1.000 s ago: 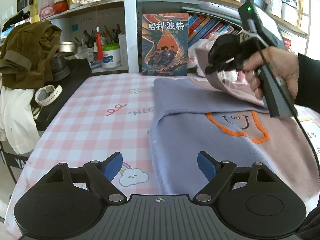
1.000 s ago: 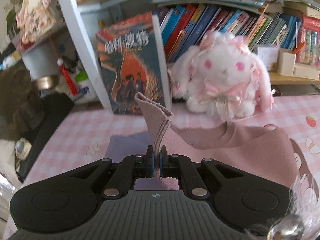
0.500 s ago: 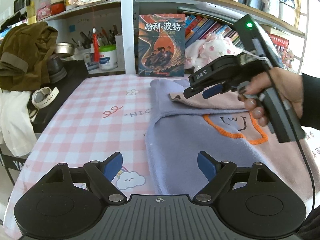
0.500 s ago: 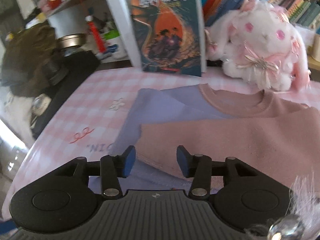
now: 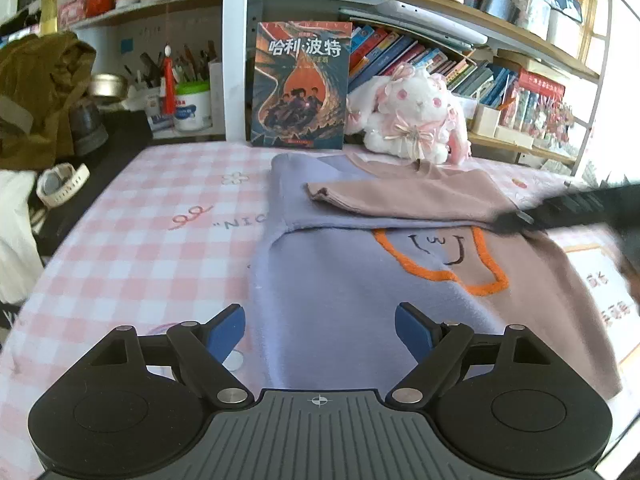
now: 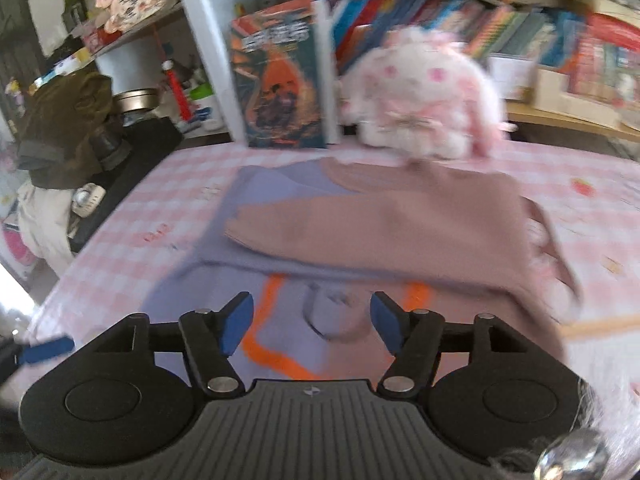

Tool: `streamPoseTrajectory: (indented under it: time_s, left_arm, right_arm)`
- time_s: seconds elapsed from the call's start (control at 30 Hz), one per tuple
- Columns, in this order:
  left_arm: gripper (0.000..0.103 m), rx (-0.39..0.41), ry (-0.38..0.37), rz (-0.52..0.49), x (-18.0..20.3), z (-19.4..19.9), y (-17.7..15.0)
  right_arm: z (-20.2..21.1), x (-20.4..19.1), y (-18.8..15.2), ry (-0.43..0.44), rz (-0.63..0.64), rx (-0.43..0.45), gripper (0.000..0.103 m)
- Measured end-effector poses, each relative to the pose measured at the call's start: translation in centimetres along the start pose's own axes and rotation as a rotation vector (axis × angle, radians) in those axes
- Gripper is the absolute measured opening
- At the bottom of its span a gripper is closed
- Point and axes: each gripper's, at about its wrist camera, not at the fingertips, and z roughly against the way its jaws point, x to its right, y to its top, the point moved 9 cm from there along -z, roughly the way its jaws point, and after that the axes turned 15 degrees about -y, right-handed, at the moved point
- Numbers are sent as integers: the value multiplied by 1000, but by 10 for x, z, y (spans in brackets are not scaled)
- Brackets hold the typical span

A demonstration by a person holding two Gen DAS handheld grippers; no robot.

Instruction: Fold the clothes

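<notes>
A plush rabbit (image 5: 412, 116) sits beside an upright book (image 5: 300, 84).

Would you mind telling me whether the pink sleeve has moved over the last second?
Yes. The pink sleeve came down from beside the book and now lies flat across the sweater.

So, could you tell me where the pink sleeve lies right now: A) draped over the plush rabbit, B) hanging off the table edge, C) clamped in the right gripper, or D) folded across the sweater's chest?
D: the pink sleeve lies flat across the sweater, both grippers open.
</notes>
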Motion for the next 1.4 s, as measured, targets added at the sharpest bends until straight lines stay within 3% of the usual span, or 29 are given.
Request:
streamPoseTrajectory:
  time_s: [0.13,0.4,0.6,0.93,1.13,1.4]
  left_arm:
    - [85,-24,-6,21,7,-6,-4]
    - [85,-58,-19,33,41,-12,-15]
    - [85,-97,-1,11,72,-2,-33]
    - [85,-134,63,-8,96,33,-76]
    - [84,-109,72,35,86,45,-85]
    - [75,-56,130,173,26,40,-71]
  right_arm:
    - [29,40,-25,-73,-25,20,68]
    - [62,77,-80,-191,30,23,69]
    - [85,88,-104,-176,50,32,76]
    - [114,99,-153,-142,45,-1,76]
    - [124,102,-171,-127,28,-29,76]
    - [107,127,-161,-139,-127,-62,72]
